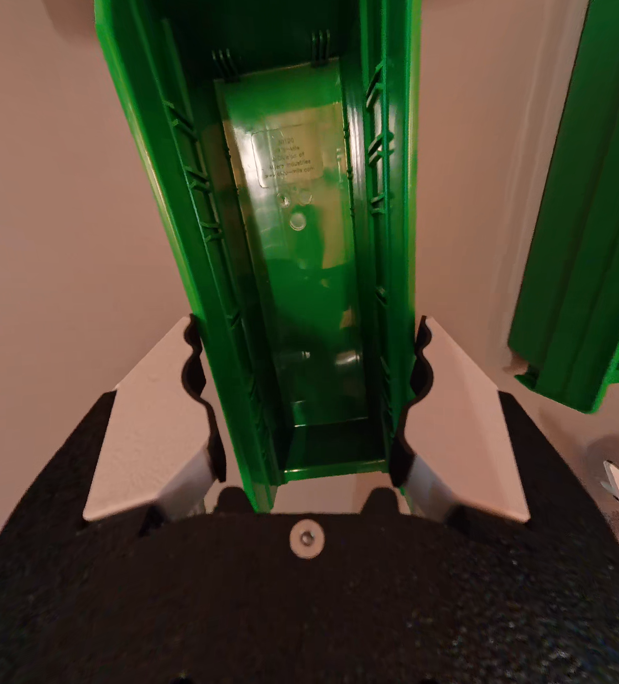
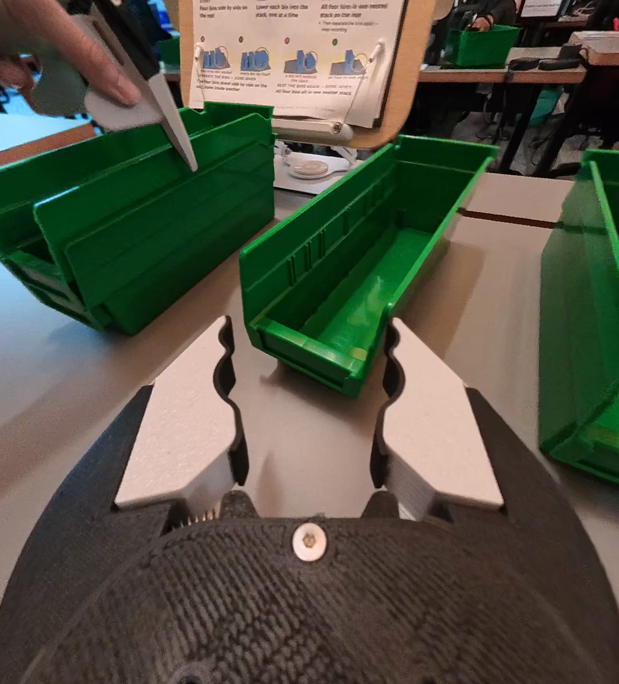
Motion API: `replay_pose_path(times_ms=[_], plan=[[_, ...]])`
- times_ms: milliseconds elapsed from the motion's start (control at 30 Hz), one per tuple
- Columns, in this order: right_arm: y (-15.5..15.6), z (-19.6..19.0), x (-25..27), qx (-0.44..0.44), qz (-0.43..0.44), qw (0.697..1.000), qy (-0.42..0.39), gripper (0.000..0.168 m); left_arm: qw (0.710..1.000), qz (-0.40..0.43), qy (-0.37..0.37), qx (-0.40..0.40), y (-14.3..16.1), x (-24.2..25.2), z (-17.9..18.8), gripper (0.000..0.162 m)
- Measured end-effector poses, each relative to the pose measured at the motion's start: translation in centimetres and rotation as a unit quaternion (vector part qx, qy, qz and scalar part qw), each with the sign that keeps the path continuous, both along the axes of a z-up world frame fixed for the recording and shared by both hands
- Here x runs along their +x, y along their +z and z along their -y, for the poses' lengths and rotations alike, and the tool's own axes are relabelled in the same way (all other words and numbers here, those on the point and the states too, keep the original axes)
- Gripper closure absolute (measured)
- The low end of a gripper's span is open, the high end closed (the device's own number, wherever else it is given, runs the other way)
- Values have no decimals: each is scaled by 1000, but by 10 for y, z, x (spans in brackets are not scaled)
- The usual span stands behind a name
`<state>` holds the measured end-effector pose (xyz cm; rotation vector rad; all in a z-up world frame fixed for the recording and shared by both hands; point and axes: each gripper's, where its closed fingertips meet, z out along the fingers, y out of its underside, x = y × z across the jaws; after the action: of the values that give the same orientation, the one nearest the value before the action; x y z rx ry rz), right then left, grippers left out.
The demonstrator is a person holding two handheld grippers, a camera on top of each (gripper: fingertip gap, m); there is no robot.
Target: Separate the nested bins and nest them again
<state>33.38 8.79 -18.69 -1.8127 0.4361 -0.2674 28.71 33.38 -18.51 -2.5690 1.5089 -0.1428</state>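
Right wrist view is showing the right gripper spread, approaching a separated bin; left gripper is pinching the nested stack, separation seemingly unfinished.

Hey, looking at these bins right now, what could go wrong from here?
1. The left gripper straddles the top bin of the nested stack; lifting may drag the bins beneath it along.
2. The stack looks tilted on the table, so it might tip.
3. The open right gripper hovers near the single bin and might nudge it.
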Motion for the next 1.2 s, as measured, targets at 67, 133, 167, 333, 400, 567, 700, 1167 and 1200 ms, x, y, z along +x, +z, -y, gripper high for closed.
replay_pose_path(times_ms=[67,133,167,333,400,567,700,1167,1200], plan=[[11,2,-5,-6,25,1000,-3,120,1000,-8,-6,-3,0,-1,0,51],[39,19,2,-7,103,993,-62,133,1000,-18,-8,-5,1,-1,1,54],[53,28,5,-9,144,986,-89,132,1000,-22,-8,-6,1,-1,1,56],[61,19,-5,-26,201,976,-82,121,999,-41,-18,-13,3,-4,2,68],[38,5,-6,-41,197,977,-64,120,998,-48,-20,-17,3,-5,1,70],[4,-14,8,-3,121,991,-55,109,999,-36,-21,-23,4,-5,-1,72],[-14,-12,23,-28,101,992,-72,130,999,-34,-4,-43,5,-10,-3,72],[-18,35,48,-25,34,992,-121,168,999,-15,-4,-46,5,-11,-4,71],[-17,40,46,-27,39,991,-124,167,999,-15,-3,-48,6,-12,-4,71]])
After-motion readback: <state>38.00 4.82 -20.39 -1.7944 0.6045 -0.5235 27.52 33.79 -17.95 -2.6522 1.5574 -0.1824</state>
